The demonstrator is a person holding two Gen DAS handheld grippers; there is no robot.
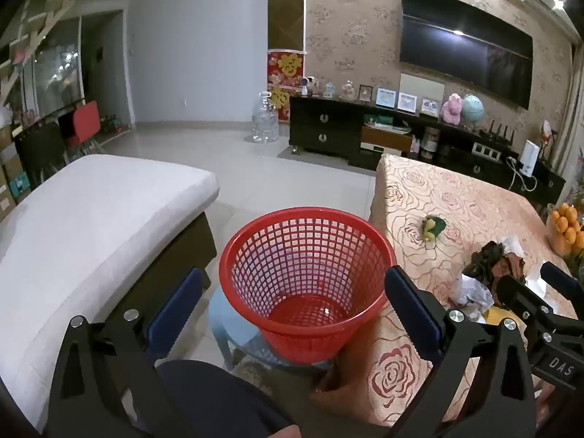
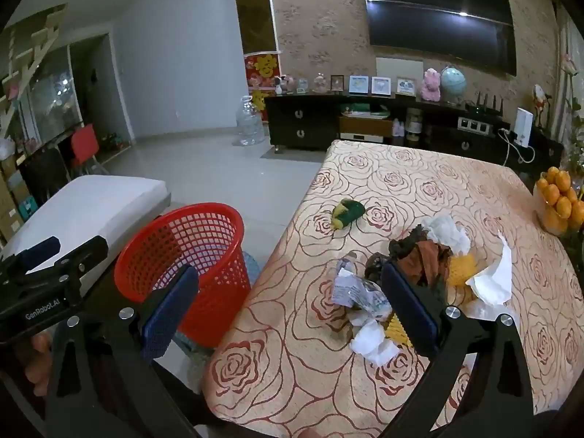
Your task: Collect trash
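Near field: left gripper (image 1: 292,306) raised over the floor gap, jaws spread wide, nothing between the pads. Framed between them, the red basket (image 1: 308,277), empty, upright on a low blue stool (image 1: 233,325) just beside the table (image 2: 419,182). Likely set on the stool to bring the rim close to tabletop level, so that trash can be dropped in with a short move.

Right gripper (image 2: 288,310) poised above the near table edge, jaws likewise wide, gripping nothing. Right finger (image 2: 408,310) in front of the trash pile (image 2: 419,273); contact cannot be told. Aimed downward at the pile, presumably in readiness for a first pick.

Mid field: pile lying on the rose-patterned cloth, made up of white tissues (image 2: 491,277), a crumpled wrapper (image 2: 357,288), dark and orange scraps (image 2: 419,252) and a yellow piece (image 2: 461,266). A green-and-yellow scrap (image 2: 346,211) lying apart, nearer the basket side. Bowl of oranges (image 2: 558,200) at the right edge, well apart from the pile; not trash by the look of it.

To the left, a white cushioned bench (image 1: 91,219) across the gap.

Far field: dark cabinet (image 1: 328,127) with ornaments, wall-mounted TV (image 1: 463,54).

Judged status: nothing collected yet.
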